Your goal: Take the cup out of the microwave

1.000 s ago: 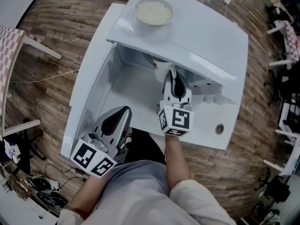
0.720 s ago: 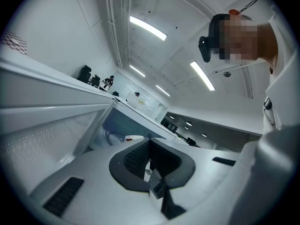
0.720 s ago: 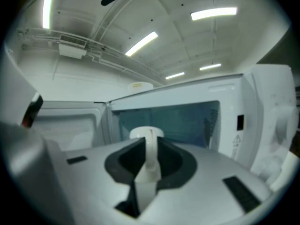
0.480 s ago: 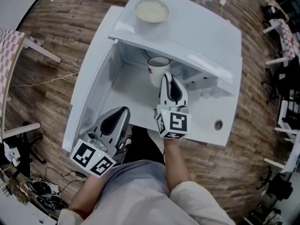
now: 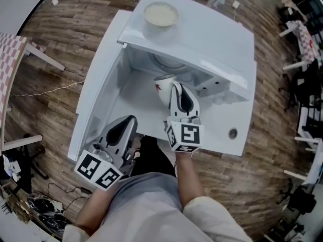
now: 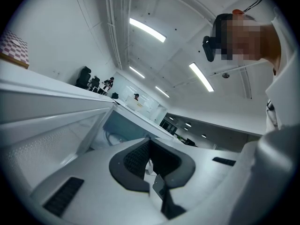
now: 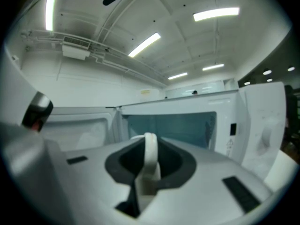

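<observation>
Since a moment ago the cup has come out from under the top edge of the microwave — back then most of it was tucked away in there, and now its whole rim shows. It has slid toward the person. It leans a bit now, where half a second ago it stood straight up. From above I cannot tell if it is all the way out of the opening.

The right gripper has the cup by its handle. In the right gripper view the white loop of the handle stands right between the two dark fingers, and they press on it from both sides. The jaws have just been closing a little more on it. The cup is white with a small red mark on its side.

The left gripper is low down by the open door, well apart from the cup. Its fingers are pressed together and nothing is in them.

The door hangs open to the left. Far back inside the microwave a round plate shows. On top of the microwave sits a bowl with something pale in it. Brown wood floor shows all around — and the person's arm reaches up to the right gripper.
</observation>
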Demonstrator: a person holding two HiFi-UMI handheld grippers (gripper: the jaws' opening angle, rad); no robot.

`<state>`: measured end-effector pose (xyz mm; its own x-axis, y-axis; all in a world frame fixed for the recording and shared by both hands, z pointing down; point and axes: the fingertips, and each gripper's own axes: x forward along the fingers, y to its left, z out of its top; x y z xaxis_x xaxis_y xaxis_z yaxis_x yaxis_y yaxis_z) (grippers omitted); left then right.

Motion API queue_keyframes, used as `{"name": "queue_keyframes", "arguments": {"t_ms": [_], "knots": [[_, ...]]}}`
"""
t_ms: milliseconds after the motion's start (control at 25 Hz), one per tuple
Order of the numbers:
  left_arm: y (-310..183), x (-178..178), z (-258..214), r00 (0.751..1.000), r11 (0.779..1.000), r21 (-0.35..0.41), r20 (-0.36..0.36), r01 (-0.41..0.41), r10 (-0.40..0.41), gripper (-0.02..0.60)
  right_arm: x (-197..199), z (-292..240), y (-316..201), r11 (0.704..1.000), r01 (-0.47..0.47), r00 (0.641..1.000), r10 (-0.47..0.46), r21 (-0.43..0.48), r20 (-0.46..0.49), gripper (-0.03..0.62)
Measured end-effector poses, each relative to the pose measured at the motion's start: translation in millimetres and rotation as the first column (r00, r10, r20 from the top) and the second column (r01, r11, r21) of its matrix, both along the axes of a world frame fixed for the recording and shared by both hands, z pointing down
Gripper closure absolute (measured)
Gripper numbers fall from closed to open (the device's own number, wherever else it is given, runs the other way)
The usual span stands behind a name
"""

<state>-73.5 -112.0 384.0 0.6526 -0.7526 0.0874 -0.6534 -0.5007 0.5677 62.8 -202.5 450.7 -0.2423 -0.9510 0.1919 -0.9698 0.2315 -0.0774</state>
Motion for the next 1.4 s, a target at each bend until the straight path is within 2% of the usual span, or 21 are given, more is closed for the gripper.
{"name": "queue_keyframes", "arguments": {"t_ms": [720,1400], "knots": [[6,-2,-12,0.999,1.000,0.026,-0.038,0.011,-0.010,0.566,2,-42,15,0.998,0.042,0.999,-0.042,0.046,-0.002,0.526],[40,-4,-25,0.999,0.999,0.052,-0.053,0.001,0.001,0.566,0,-78,68,0.995,0.072,0.997,-0.074,0.070,0.025,0.526]]}}
